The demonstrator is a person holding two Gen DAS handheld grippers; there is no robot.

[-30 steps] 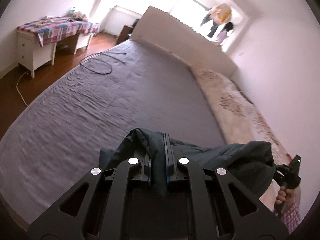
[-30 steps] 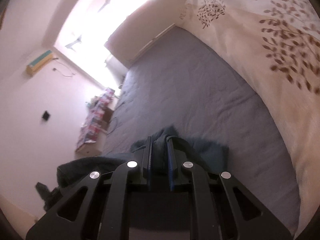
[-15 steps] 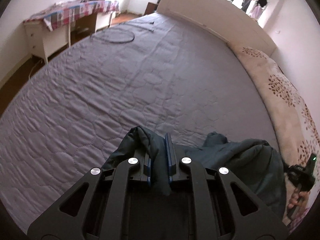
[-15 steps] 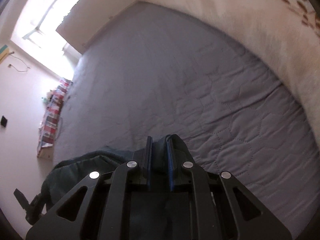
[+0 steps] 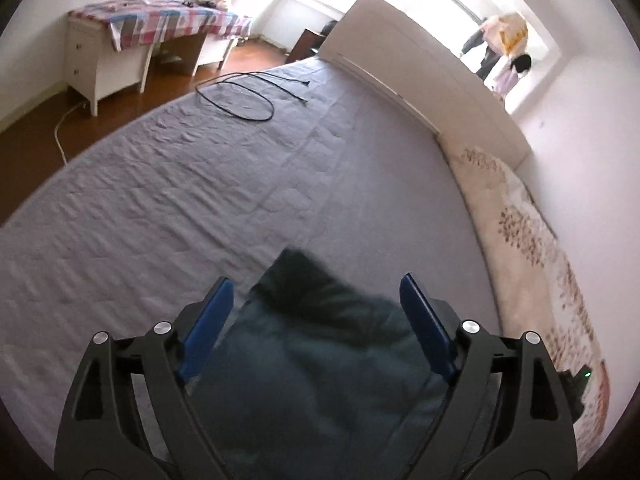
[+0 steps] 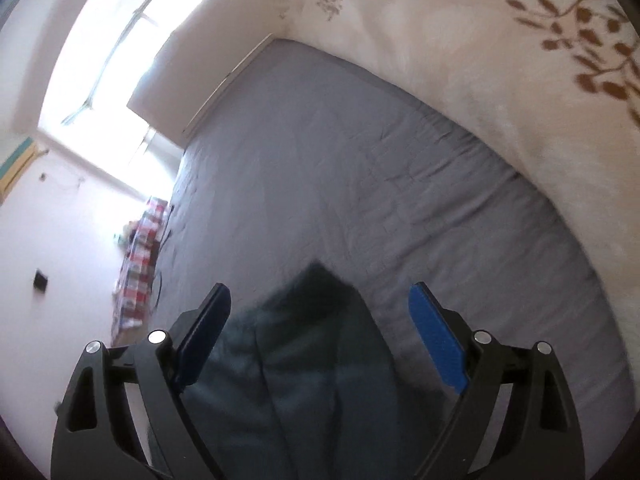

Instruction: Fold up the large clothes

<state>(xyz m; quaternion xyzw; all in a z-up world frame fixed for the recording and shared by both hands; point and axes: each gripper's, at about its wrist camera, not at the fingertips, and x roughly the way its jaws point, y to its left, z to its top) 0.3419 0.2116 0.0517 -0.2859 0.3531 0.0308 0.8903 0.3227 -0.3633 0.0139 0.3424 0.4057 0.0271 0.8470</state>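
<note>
Though blurred and cut off by lower frame edge, dark teal garment (image 5: 320,360) lies bunched on grey bedspread (image 5: 200,200). Left gripper (image 5: 316,316) and right gripper (image 6: 320,320) both opening wide, pads clear of cloth between them. Floral quilt (image 6: 500,60) alongside.

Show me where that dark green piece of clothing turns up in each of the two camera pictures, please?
Left wrist view: the dark green garment fills the bottom centre, between the opening left tongs, its pads clear of it.
Right wrist view: again bottom centre, between the opening right tongs, untouched.
Shared landmark: the grey quilted bedcover under it, with the white headboard beyond.
</note>
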